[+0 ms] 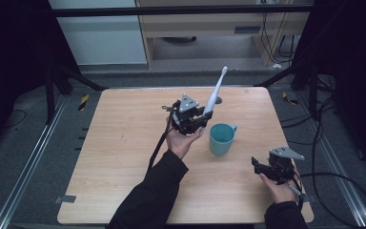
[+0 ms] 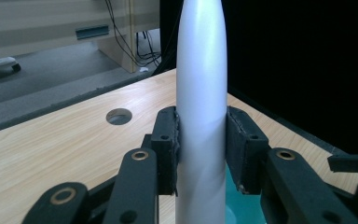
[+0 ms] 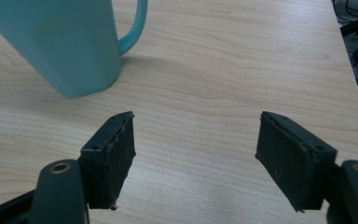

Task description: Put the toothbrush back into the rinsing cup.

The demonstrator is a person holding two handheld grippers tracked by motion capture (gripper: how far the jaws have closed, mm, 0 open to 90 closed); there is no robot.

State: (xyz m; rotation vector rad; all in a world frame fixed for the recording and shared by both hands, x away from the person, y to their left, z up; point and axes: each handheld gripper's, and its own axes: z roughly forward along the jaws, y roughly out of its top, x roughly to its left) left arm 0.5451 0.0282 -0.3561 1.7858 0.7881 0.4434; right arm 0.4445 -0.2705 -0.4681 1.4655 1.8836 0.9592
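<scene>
The left gripper [image 1: 205,116] is clenched on the handle of a white electric toothbrush [image 1: 215,95], which tilts up and away, brush head toward the far right, just above and to the left of the teal mug [image 1: 221,138] standing mid-table. The right gripper [image 1: 256,163], at the near right of the wooden table [image 1: 124,157], has its jaws released, nothing between them.
</scene>
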